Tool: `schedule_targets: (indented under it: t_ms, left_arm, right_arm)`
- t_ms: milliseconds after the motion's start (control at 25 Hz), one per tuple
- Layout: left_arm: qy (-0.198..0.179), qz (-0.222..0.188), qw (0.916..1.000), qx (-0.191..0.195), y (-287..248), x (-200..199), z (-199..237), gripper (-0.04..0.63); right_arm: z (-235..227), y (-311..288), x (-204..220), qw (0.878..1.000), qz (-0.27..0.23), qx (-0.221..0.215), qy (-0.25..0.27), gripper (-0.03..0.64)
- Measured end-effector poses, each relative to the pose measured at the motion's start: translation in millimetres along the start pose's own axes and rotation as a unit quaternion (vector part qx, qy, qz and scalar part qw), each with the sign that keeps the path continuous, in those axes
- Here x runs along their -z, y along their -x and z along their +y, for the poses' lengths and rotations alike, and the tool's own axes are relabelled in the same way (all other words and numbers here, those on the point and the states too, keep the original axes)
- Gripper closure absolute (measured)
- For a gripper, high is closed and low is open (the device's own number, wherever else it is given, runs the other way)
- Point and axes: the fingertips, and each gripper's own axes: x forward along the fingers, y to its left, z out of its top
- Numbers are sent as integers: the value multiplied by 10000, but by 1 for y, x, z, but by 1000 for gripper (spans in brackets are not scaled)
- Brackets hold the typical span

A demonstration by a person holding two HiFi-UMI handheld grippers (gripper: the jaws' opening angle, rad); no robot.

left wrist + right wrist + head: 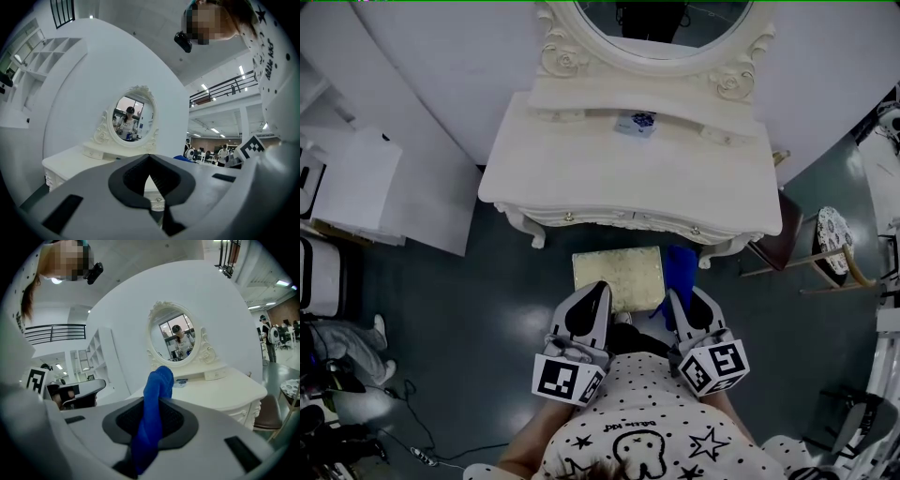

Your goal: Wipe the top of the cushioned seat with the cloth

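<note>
Below, in the head view, the cushioned seat (619, 278) is seen as a pale gold rectangle standing on the dark floor (487, 300), just in front of the white dressing table (581, 169), with its far edge close under the table's front rim. Both grippers are held above the seat's near edge, close to the person's star-printed shirt (647, 427).

The left gripper (598, 289) is held over the seat's near left part. In the left gripper view its jaws (149, 161) are brought together at the tips, with only a small wedge-shaped gap left behind them; nothing is gripped there, and a drawer knob of the table is glimpsed through the gap.

The right gripper (684, 298) is held at the seat's near right corner. In the right gripper view its jaws (157, 404) are closed on the blue cloth (154, 418), which is bunched into a thick roll and pushed out past the tips. From the head view the cloth (680, 270) is seen lying along the seat's right edge; whether it is touching the cushion cannot be told.

An oval mirror (661, 23) in a carved frame is mounted at the back of the table.
</note>
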Motion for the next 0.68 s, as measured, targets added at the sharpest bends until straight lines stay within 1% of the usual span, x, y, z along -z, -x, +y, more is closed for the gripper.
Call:
schedule_targets:
  t_ms: [400,680]
  left_arm:
    - [-9,-21,9999,-122,4,2,-7,600]
    - [-10,-10,9999,-100,4,5,-14,600]
  right_arm:
    - [-1,5,1,9999,-16,-151,-5,535]
    - [-4,9,1,9998,-64,-163,-38,535]
